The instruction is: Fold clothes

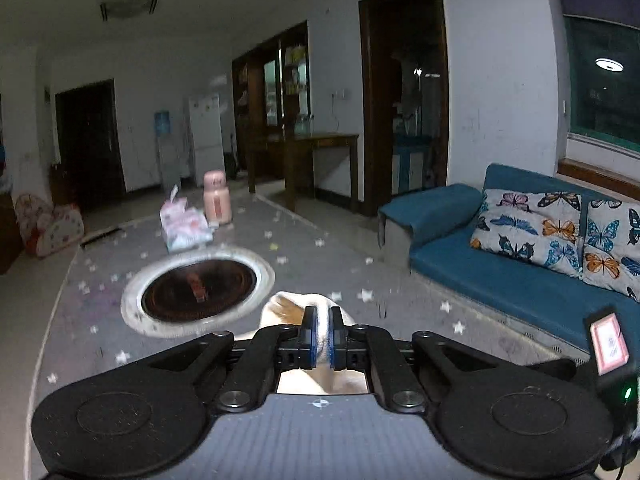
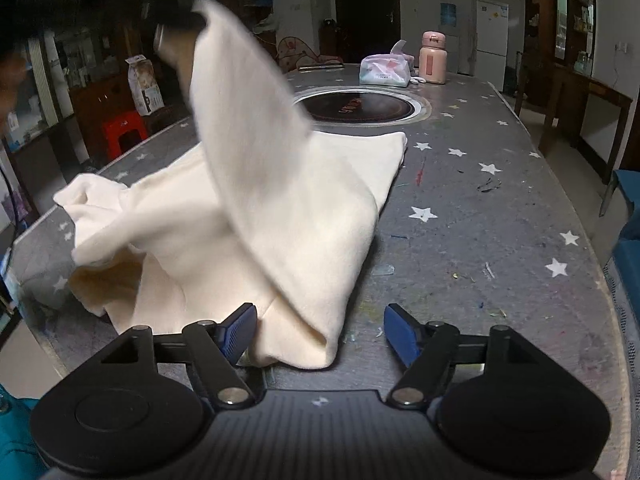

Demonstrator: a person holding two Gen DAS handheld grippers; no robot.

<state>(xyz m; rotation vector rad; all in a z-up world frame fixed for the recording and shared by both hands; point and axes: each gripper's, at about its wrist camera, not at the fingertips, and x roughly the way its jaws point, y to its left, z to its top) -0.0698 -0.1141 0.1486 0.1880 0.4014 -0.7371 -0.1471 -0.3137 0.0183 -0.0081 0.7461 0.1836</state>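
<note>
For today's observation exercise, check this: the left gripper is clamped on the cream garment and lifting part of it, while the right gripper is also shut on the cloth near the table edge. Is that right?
Not quite. The right gripper is open: in the right wrist view its blue pads stand wide apart, either side of the cream garment's near corner. The left gripper is indeed clamped on the cloth.

Black linkages — blue-padded fingers (image 2: 240, 332)

One garment (image 2: 248, 200), perhaps two cushions (image 1: 528, 230).
</note>
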